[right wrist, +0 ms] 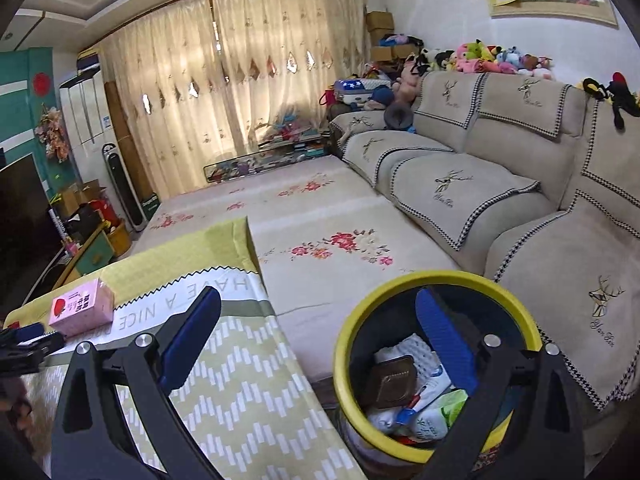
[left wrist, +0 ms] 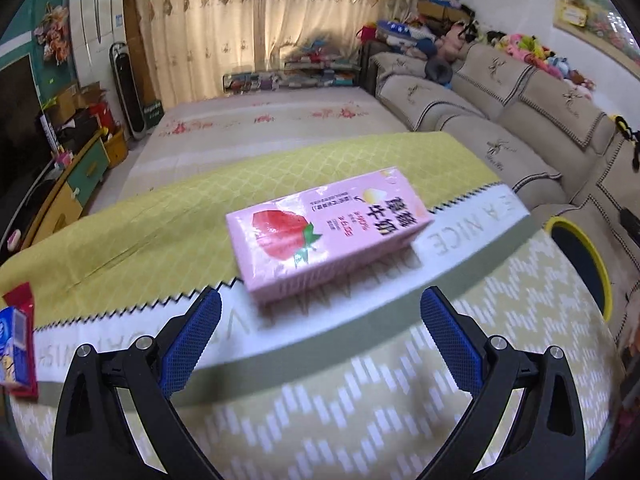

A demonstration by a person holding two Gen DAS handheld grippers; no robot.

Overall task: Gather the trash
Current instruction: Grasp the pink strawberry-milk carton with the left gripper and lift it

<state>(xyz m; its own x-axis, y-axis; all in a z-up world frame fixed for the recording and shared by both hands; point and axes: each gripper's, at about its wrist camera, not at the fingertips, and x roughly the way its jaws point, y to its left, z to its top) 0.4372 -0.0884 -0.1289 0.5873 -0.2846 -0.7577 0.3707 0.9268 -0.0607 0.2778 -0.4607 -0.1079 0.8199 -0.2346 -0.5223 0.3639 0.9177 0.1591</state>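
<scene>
The pink carton lies on its side on the surface, just ahead of the left tool, whose jaws gape apart. The right tool, likewise apart and empty, hangs over the bin, seemingly part-filled. Next: advance, straddle the carton, close.

The right gripper hangs with its 2 blue-padded jaws spread wide above a round yellow-rimmed trash bin holding crumpled white wrappers. On the yellow-green patterned tablecloth lies a pink strawberry milk carton, well apart.
</scene>
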